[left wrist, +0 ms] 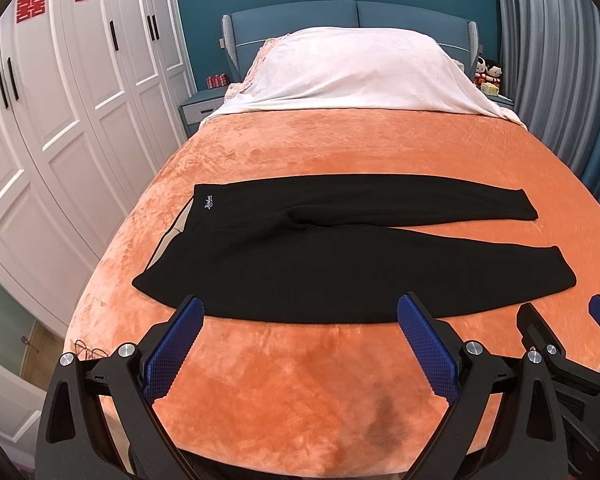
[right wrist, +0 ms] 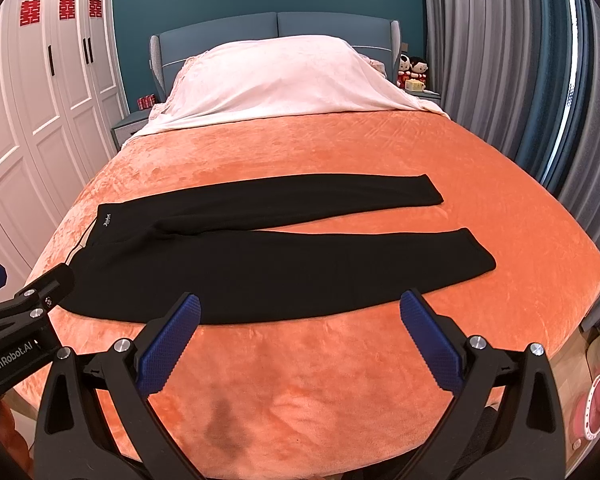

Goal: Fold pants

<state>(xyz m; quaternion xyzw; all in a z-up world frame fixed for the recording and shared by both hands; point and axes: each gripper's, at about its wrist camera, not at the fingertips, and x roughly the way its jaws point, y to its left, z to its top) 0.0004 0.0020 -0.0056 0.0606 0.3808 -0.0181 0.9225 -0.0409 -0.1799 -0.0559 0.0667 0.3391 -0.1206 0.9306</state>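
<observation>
My left gripper (left wrist: 300, 312) and right gripper (right wrist: 300, 310) hang with fingers spread wide, holding nothing, above the near edge of the orange blanket (left wrist: 300, 380). Just beyond the fingertips, black pants (left wrist: 340, 272) lie flat across the bed, waistband to my left, both legs stretched to the right and slightly apart. Farther back, a pale cover (left wrist: 356, 76) drapes the pillows before a blue headboard (left wrist: 300, 20).

Orange bed (left wrist: 340, 152): black pants (left wrist: 340, 264), white cover (left wrist: 360, 72).
</observation>
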